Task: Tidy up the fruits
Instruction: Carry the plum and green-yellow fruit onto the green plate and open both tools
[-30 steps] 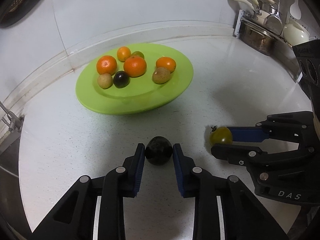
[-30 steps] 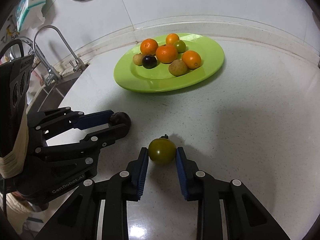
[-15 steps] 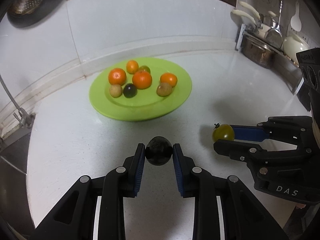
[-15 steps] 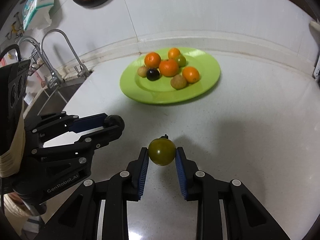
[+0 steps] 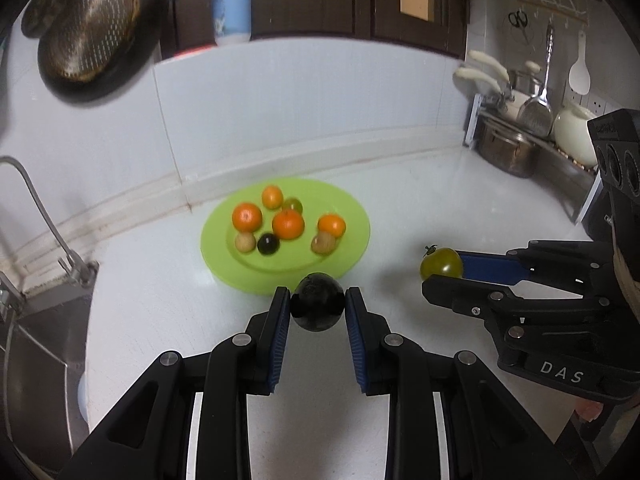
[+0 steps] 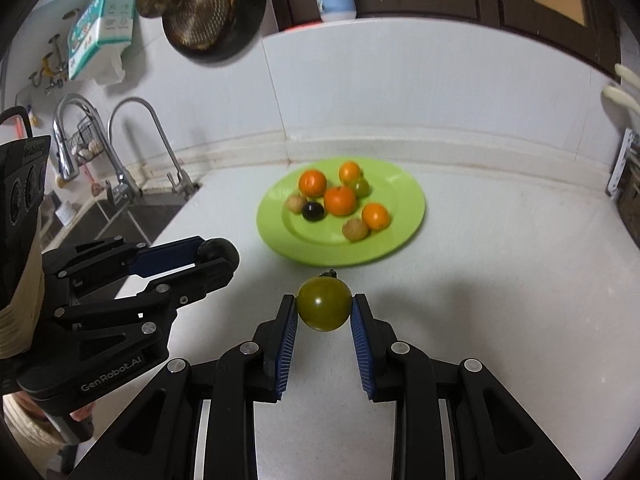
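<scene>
Counter (image 5: 420, 184): white; I see open surface to the right of the plate, with a rack of pots at the far right edge only in my left view. The sink (image 6: 132, 216) and taps along the left edge show best in my right view.
Plate (image 6: 400, 236): green, near the back wall, holding four oranges, two tan fruits, one dark and one green. Bare counter lies between it and both claws.
Left claw (image 5: 317, 312): clenched on the dark fruit (image 5: 317, 307), held in front of the plate's near rim. In my right view it sits at the left, by the sink edge.
Right claw (image 6: 324, 312): clenched on the green tomato (image 6: 324, 303), stem pointing to the plate. My left view shows it well apart to the right of the plate.
</scene>
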Tool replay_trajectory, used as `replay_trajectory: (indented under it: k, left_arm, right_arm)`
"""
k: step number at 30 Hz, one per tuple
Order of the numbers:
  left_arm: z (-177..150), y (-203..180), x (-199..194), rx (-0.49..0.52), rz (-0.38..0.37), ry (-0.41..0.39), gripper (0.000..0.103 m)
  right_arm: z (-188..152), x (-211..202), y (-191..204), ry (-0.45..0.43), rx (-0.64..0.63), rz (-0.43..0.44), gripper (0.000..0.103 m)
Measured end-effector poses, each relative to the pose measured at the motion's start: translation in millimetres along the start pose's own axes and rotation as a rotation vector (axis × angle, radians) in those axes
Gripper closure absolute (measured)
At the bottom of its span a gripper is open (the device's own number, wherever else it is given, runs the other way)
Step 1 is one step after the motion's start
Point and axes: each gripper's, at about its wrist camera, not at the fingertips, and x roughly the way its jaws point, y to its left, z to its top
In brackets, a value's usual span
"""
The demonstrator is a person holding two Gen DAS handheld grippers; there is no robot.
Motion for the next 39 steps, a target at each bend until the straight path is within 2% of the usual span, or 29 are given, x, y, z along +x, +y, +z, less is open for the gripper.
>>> replay_trajectory:
  k: [10, 19, 27, 39]
  left_arm:
    - [29, 1, -4, 0.001, 0.027, -0.054, 0.075]
    - [51, 10, 12, -0.001, 0.033, -0.063, 0.075]
    - [70, 25, 45, 0.01, 0.023, -0.04, 0.075]
    - [90, 50, 113, 0.012, -0.008, 0.028, 0.075]
  right_arm:
    - [28, -15, -7, -0.072, -0.021, -0.013, 0.074]
    - [52, -8, -13, -0.103, -0.034, -0.018, 0.074]
    - [76, 18, -25, -0.1, -0.022, -0.033, 0.074]
    - [106, 77, -42, -0.049, -0.016, -0.046, 0.074]
